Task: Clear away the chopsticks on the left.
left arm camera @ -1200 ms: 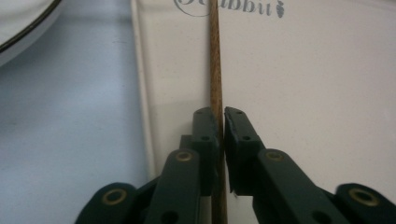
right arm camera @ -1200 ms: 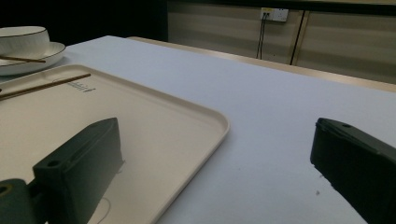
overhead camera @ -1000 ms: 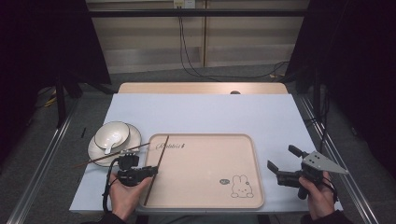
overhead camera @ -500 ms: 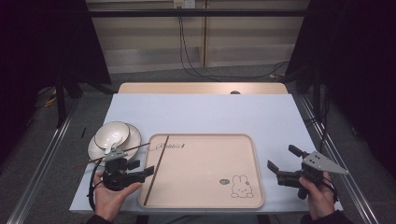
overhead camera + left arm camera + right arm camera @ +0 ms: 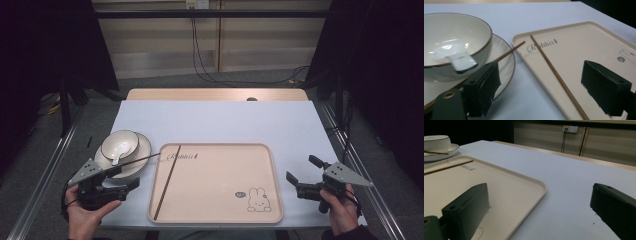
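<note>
Left gripper point(image 5: 125, 182): held in a hand at roughly 8 o'clock on the surface point(image 5: 220, 120), just left of the tray's near-left corner; fingers point(image 5: 484, 87) released and just now spreading wider, nothing between them.

Chopstick on tray point(image 5: 166, 182): thin, brown, lying along the tray's left side, running from about 11 o'clock down toward 7 o'clock; apart from the left gripper.

Second chopstick point(image 5: 137, 161): resting across the plate rim, tip pointing toward the tray's far-left corner.

Tray point(image 5: 220, 172): cream, rectangular, "Rabbit" lettering at the far left, rabbit drawing at the near right; centred toward 6 o'clock.

Bowl point(image 5: 120, 145): cream with dark rim, seated on a ribbed plate point(image 5: 142, 150) at 9 o'clock; white spoon point(image 5: 456, 58) inside.

Right gripper point(image 5: 305, 177): held in a hand at 4 o'clock, right of the tray; fingers point(image 5: 466, 212) released, empty.
</note>
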Available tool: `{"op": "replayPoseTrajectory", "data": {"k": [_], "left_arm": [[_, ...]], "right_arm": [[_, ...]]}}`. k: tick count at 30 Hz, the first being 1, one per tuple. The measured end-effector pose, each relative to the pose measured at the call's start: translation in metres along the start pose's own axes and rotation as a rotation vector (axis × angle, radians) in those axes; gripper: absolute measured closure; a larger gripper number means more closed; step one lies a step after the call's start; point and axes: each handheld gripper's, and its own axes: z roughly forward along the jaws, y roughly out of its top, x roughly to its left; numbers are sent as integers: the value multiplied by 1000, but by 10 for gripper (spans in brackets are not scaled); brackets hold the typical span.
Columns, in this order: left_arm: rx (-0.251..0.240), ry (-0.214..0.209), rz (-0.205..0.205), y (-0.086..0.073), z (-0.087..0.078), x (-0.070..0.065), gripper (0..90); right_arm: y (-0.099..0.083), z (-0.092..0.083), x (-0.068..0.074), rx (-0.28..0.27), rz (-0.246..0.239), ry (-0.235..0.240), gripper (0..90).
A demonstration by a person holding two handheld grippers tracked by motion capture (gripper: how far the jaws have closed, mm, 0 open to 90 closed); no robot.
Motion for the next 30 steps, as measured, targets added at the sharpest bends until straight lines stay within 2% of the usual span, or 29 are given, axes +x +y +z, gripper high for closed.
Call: {"op": "replayPoseTrajectory", "data": {"k": [2,5,6,8,12,14,16,17,18,20,22,24,28,29,30], "left_arm": [[-3,8,-1,0,-4,6,103],[19,-21,41,0,-9,16,59],[23,-23,39,0,-11,19,59],[30,-60,57,-1,-16,27,59],[66,-50,96,0,-21,46,93],[86,-74,92,0,-22,56,99],[98,-71,93,-1,-22,64,102],[106,-68,111,0,-22,67,112],[98,-87,111,0,-21,70,112],[109,-104,157,2,-22,76,156],[127,-127,169,4,-20,81,167],[160,-142,210,5,-17,87,192],[197,-132,224,6,-11,96,190],[188,-137,202,6,-10,97,190],[190,-135,209,7,-9,99,189]], "right_arm": [[0,0,0,0,2,2,17],[0,0,0,0,-1,-1,18],[0,0,0,2,0,-1,18],[0,0,0,2,0,-2,17],[0,0,0,2,0,4,18],[0,0,0,2,1,3,17],[0,0,0,5,0,4,18],[0,1,0,2,-4,-2,18],[0,1,0,5,-3,4,18],[0,1,0,6,-3,5,18],[0,1,0,6,-2,3,18],[0,1,0,6,-2,3,17],[0,1,0,6,-2,3,18],[0,1,0,7,-2,3,18],[0,1,0,7,-3,5,18]]}}
